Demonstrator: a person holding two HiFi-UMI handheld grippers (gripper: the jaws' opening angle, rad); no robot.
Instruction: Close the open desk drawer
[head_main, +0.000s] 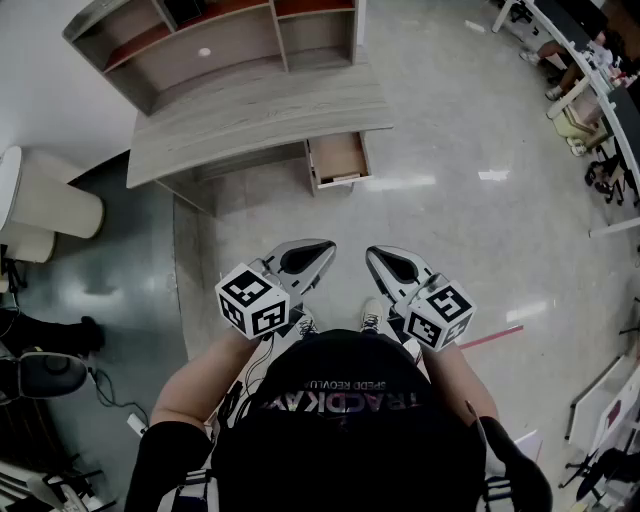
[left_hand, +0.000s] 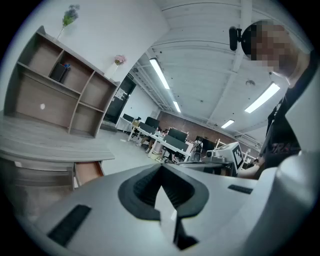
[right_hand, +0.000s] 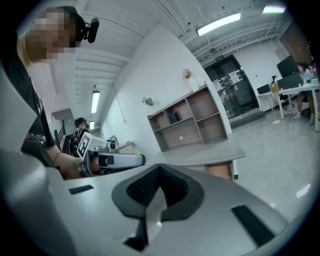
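Drawer (head_main: 338, 160) hangs open, well apart from my two grippers

It juts out under the right end of the desk (head_main: 250, 120), across bare floor (head_main: 450, 220) from me. My left gripper (head_main: 322, 252) and right gripper (head_main: 378, 256) sit side by side, each with its jaws pressed together on nothing.

bench: grey wood-grain bench (head_main: 260, 115) ahead of you.
on bench: open shelf unit (head_main: 200, 45) standing along the back edge.
in shelf unit: dark item (left_hand: 60, 73) in an upper cubby, can't tell what.
under bench: drawer (head_main: 338, 158) pulled out, right end as you face it.
floor: glossy grey floor (head_main: 450, 230), red strip (head_main: 492, 337) lying at your right.
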